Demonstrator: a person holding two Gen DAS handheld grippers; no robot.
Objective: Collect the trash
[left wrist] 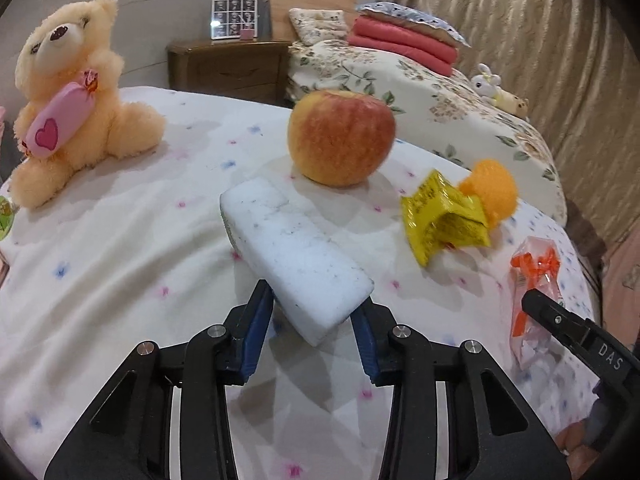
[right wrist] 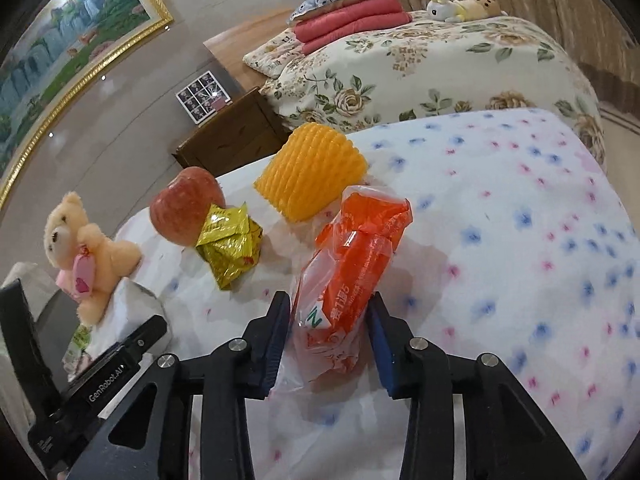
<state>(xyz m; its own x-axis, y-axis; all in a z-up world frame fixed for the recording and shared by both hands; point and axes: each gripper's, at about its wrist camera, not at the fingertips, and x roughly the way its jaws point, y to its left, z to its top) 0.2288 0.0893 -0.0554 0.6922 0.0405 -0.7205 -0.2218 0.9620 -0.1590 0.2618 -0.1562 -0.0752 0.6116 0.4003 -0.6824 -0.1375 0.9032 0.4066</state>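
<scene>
My left gripper [left wrist: 314,314] is shut on the near end of a white foam block [left wrist: 288,252], held tilted above the bedspread. My right gripper [right wrist: 328,320] is shut on an orange and clear plastic wrapper [right wrist: 352,264], which also shows in the left wrist view [left wrist: 534,280]. A crumpled yellow foil packet [left wrist: 444,220] [right wrist: 230,246] lies between them. An orange foam fruit net [right wrist: 310,172] [left wrist: 490,188] lies behind it.
A red-yellow apple [left wrist: 340,136] [right wrist: 184,210] sits on the flowered white bedspread [left wrist: 120,260]. A beige teddy bear [left wrist: 68,96] [right wrist: 84,248] sits at the left. A second bed [right wrist: 420,64], a wooden nightstand [left wrist: 228,66] and curtains stand behind.
</scene>
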